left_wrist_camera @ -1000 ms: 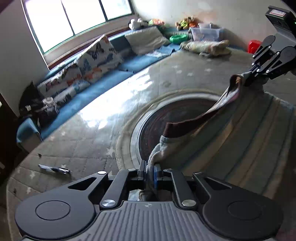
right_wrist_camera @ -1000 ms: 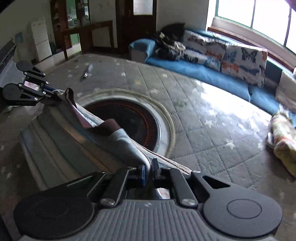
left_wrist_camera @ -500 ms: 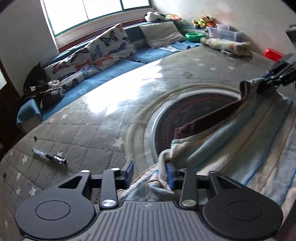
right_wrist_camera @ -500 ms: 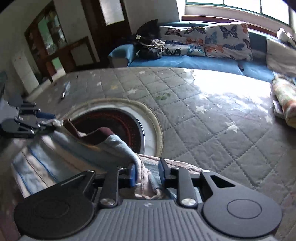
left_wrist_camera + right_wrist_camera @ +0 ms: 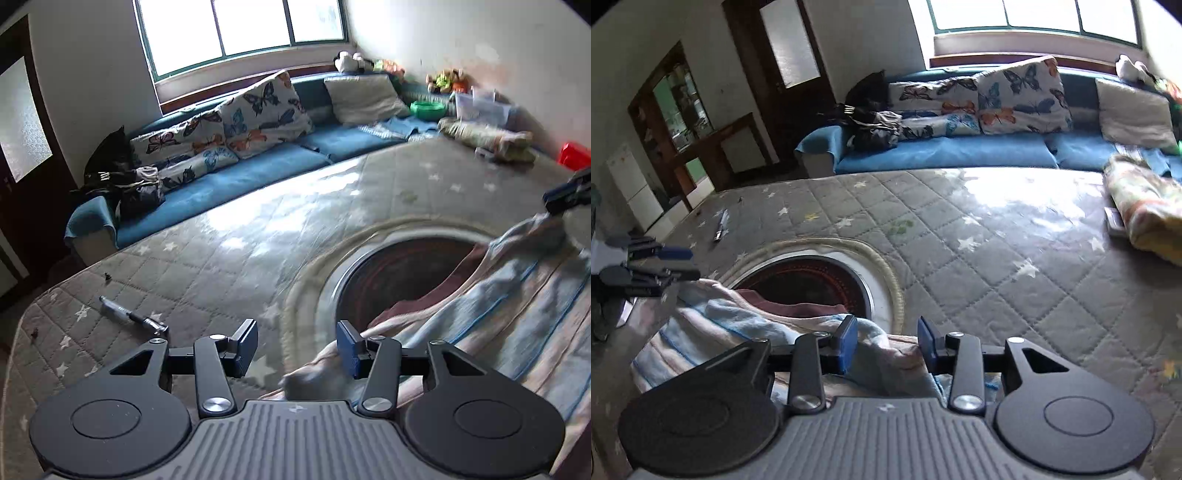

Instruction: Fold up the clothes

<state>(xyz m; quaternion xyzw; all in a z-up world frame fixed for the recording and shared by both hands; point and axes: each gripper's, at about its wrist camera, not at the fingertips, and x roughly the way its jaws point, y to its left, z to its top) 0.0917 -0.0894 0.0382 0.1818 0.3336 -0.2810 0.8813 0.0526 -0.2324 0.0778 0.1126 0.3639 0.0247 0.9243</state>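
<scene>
A pale blue and pink striped garment [image 5: 491,306] with a dark red collar lies on the quilted grey mat, over the edge of a round dark inset. It also shows in the right wrist view [image 5: 738,328]. My left gripper [image 5: 297,347] is open, and the garment's corner lies below and just right of its gap. My right gripper [image 5: 887,343] is open, with the garment's other corner lying under it. Each gripper shows at the far edge of the other's view, the right one [image 5: 565,194] and the left one [image 5: 657,266].
A pen [image 5: 131,315] lies on the mat to the left. A blue sofa [image 5: 236,181] with butterfly cushions runs along the far side under the window. A rolled blanket [image 5: 1145,214], toys and a green bowl [image 5: 426,109] lie at the far right.
Both grippers were shut on the garment's corners and held it up. They have opened wide, and the garment now lies on the mat. Both have drawn back a little.
</scene>
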